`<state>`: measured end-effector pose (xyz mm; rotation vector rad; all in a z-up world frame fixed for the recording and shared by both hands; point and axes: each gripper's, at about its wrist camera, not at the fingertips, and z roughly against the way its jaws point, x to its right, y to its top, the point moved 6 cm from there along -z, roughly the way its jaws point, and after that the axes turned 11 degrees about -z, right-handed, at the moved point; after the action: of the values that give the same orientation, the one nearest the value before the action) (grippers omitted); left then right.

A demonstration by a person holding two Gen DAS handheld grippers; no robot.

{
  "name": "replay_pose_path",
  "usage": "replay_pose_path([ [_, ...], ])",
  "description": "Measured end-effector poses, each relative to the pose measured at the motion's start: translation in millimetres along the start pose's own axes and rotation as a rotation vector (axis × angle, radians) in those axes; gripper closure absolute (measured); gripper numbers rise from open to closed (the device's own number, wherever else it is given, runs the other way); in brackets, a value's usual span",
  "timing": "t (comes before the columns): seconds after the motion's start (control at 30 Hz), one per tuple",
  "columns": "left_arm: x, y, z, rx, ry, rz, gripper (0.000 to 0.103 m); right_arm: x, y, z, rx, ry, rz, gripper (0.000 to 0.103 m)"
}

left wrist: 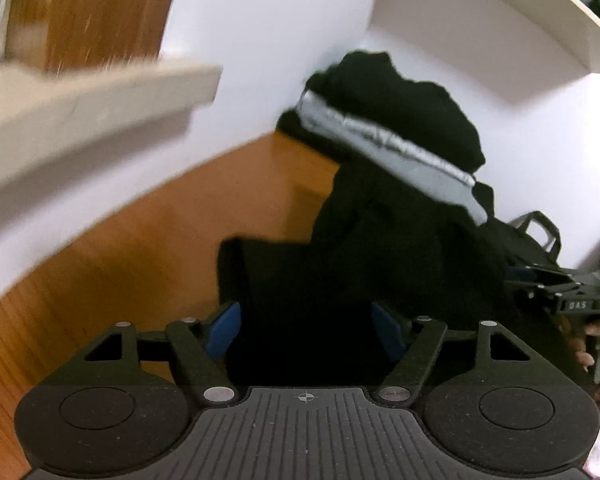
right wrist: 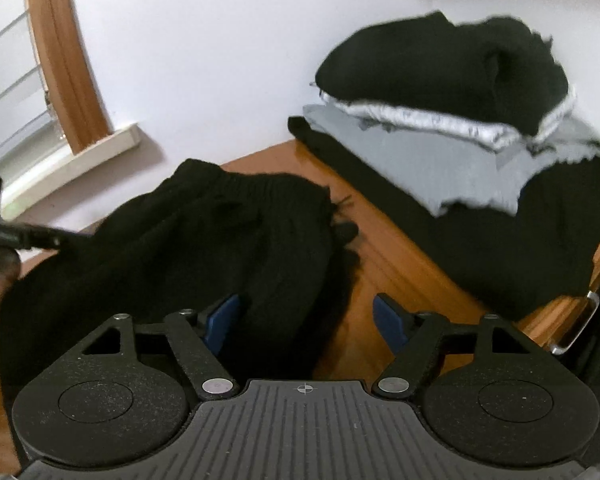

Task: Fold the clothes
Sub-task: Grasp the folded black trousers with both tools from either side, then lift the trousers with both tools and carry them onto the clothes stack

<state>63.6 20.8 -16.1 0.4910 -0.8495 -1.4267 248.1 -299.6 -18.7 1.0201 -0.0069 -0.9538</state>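
Now the left claw (left wrist: pixel 306 330) is wide open, with the black clothes (right wrist: pixel 188 248) lying loose between its blue pads. The right claw (right wrist: pixel 306 326) is wide too (its left pad over the cloth, its right over the wooden table (right wrist: pixel 384 248)). Ahead and right sits a folded pile (right wrist: pixel 460 112).

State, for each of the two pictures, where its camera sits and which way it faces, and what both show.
Left wrist: on the left gripper, facing forward and down at black cloth between its open fingers; a hand shows at right.
Right wrist: on the right gripper, facing down at the black garment and wooden table; fingers open.
Shared: the stack of folded clothes against the white wall.
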Motion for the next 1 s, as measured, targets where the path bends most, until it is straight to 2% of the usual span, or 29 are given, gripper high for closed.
replay_pose_path([
  [0.23,-3,2,-8,0.000,-0.054,0.025,0.025,-13,7,-17,-0.021,0.099,-0.011,0.029],
  [0.47,-12,8,-11,-0.011,-0.048,0.016,0.024,-17,15,-30,-0.025,0.155,-0.032,0.055],
  [0.7,-6,9,-15,-0.005,-0.063,-0.016,0.022,-17,16,-36,-0.048,0.209,-0.070,0.072],
  [0.73,-5,10,-16,-0.003,-0.074,-0.015,0.024,-18,16,-37,-0.049,0.216,-0.071,0.073],
  [0.8,-2,11,-20,0.001,-0.101,-0.011,0.046,-19,15,-38,-0.047,0.232,-0.084,0.076],
  [0.83,-1,9,-22,-0.001,-0.146,0.016,0.062,-19,14,-38,-0.041,0.239,-0.095,0.077],
  [0.9,0,7,-23,0.006,-0.157,0.013,0.068,-22,12,-35,-0.024,0.238,-0.075,0.079],
  [0.93,0,7,-20,0.014,-0.150,0.007,0.074,-24,11,-33,-0.016,0.236,-0.059,0.079],
  [1.0,2,8,-13,0.037,-0.130,-0.006,0.078,-28,11,-29,0.000,0.236,-0.038,0.080],
])
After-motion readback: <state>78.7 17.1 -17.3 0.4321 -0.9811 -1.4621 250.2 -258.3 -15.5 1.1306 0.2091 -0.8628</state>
